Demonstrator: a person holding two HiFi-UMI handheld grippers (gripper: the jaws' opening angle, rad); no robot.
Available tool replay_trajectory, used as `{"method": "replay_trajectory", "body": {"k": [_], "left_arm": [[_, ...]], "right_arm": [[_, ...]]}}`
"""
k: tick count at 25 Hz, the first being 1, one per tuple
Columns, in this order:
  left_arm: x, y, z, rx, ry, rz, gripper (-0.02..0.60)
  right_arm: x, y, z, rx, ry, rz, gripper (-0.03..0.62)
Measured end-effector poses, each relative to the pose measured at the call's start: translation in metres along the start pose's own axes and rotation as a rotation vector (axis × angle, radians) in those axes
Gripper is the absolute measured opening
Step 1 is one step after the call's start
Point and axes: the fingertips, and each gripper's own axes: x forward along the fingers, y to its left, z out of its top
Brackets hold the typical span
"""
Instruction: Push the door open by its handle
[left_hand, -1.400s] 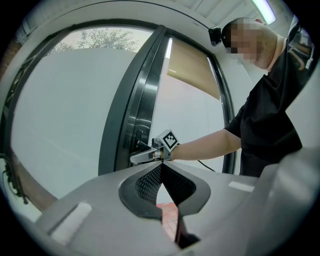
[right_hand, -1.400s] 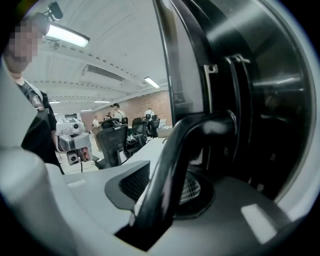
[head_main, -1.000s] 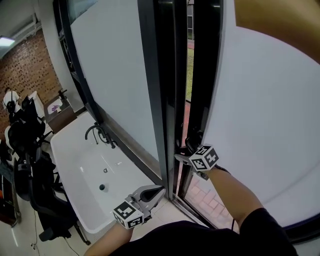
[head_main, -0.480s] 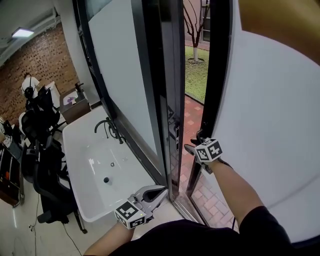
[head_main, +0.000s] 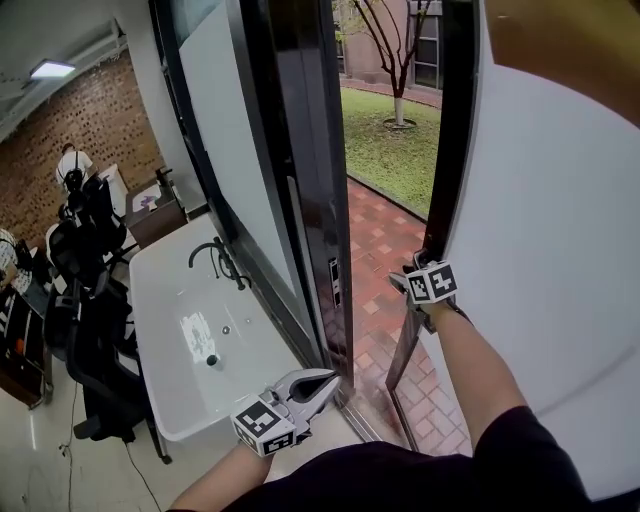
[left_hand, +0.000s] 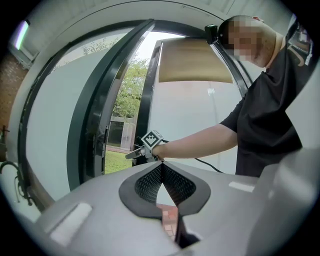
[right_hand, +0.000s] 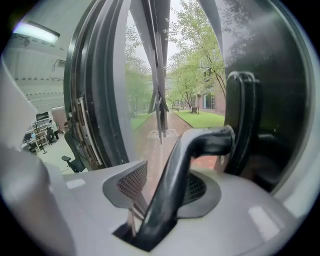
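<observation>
The right tool (head_main: 410, 278) is opening its jaws around the black handle (right_hand: 172, 185) of the door (head_main: 540, 230); the left tool (head_main: 318, 382) hangs closed, empty.

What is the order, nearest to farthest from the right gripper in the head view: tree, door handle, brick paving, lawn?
1. Door handle, between the opening jaws of the right gripper.
2. Brick paving, outside, beyond the doorway.
3. Lawn, beyond the paving.
4. Tree, standing farther back on the lawn.

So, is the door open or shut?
Open. Between the door and the frame there is a wide gap, showing brick path and grass.
</observation>
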Motion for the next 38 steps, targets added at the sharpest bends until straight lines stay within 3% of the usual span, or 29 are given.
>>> {"method": "replay_trajectory", "body": {"k": [4, 7, 12, 19, 21, 25, 30, 38], "left_arm": [[0.019, 0.0, -0.003, -0.023, -0.004, -0.007, 0.0], [0.035, 0.004, -0.007, -0.028, 0.013, -0.053, 0.0], [0.062, 0.026, -0.003, -0.021, 0.023, -0.167, 0.0], [0.089, 0.047, 0.0, -0.011, 0.03, -0.382, 0.0], [0.097, 0.049, 0.002, -0.008, 0.031, -0.42, 0.0], [0.112, 0.059, 0.007, 0.001, 0.025, -0.456, 0.0], [0.136, 0.066, 0.002, 0.006, 0.003, -0.474, 0.0], [0.183, 0.057, -0.01, 0.008, 0.011, -0.48, 0.0]], "right_arm": [[-0.016, -0.034, 0.003, -0.008, -0.068, -0.025, 0.183], [-0.024, -0.058, 0.004, -0.029, -0.109, -0.035, 0.193], [-0.035, -0.107, 0.004, -0.017, -0.125, -0.113, 0.196], [-0.078, -0.182, -0.01, 0.073, -0.165, -0.319, 0.191], [-0.097, -0.2, -0.024, 0.107, -0.173, -0.366, 0.207], [-0.11, -0.215, -0.08, 0.167, -0.094, -0.43, 0.207], [-0.093, -0.21, -0.116, 0.182, -0.066, -0.416, 0.207], [-0.08, -0.243, -0.105, 0.152, -0.077, -0.375, 0.207]]}}
